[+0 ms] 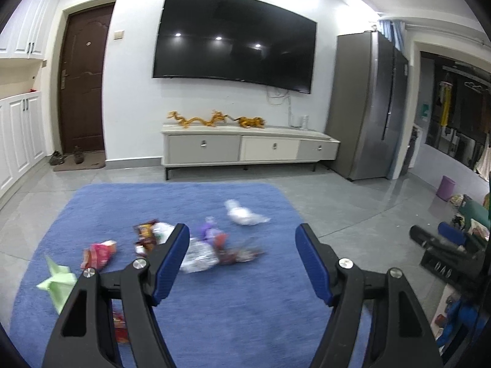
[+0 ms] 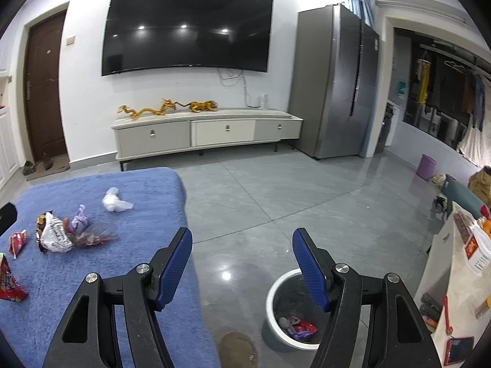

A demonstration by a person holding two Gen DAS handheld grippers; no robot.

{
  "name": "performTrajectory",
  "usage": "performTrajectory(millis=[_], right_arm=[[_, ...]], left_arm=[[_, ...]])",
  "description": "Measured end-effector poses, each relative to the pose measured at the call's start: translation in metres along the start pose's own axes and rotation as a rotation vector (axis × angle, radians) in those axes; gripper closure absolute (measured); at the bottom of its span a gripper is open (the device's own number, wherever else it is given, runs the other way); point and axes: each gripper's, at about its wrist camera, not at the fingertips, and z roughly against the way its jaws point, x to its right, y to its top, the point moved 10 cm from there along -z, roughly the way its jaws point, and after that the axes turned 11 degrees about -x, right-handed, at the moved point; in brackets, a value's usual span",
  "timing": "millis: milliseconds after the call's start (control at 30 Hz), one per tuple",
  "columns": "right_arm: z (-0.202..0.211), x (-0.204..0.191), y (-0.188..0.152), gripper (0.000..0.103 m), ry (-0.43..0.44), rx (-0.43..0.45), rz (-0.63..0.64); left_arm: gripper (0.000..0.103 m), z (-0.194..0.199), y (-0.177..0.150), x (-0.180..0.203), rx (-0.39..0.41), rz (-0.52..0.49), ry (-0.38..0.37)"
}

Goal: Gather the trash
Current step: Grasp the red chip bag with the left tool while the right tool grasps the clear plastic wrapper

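A: Counting trash on the rug (image 1: 214,322) first. Left view gave a green paper (image 1: 56,282) at the near left edge, a pink packet (image 1: 99,253) beside it, a brown wrapper (image 1: 145,234), a white printed bag (image 1: 199,254), a purple scrap (image 1: 210,231) and a white crumple (image 1: 244,214) farthest back. Six I was sure of, blur allowing.

B: Right view agreed?

A: Mostly. Same white bag (image 2: 55,236), purple scrap (image 2: 79,222) touching it, white crumple (image 2: 115,202) apart behind, plus two red packets (image 2: 17,242) at the left border. A dark red tangle lay against the bag; could not tell how many pieces.

B: Grippers?

A: Two. Left gripper (image 1: 242,263) had its jaws spread wide over the rug, nothing between the pads. The white bag lay just past its left finger, not touched. Right gripper (image 2: 242,266) was likewise spread and empty, over bare floor (image 2: 276,190).

B: Bins?

A: Two seen. One white bin (image 2: 271,303) on the floor under the right finger, with a few wrappers (image 2: 299,328) in the bottom, red and purple. One purple bin (image 2: 426,165) far off by the wall.

B: Furniture?

A: One TV (image 1: 233,36), one cabinet (image 1: 245,147) with three drawers, one fridge (image 1: 365,104), one door (image 1: 83,76).
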Motion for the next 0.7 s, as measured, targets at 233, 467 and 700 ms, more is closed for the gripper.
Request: performTrajectory(millis=[233,467,700], right_arm=[[-0.016,-0.039,0.001,0.037,0.063,-0.023,0.063],[-0.039,-0.088,-0.005,0.037,0.156,-0.071,0.113],[-0.055,-0.162,-0.006,0.037,0.343,-0.112,0.194]], left_arm=[[0.033,0.016,-0.027,-0.086,-0.007,0.031,0.059],[0.022,0.012,-0.067,-0.142,-0.100,0.044,0.098],[0.022,-0.033,-0.101,-0.162,-0.234,0.075,0.105]])
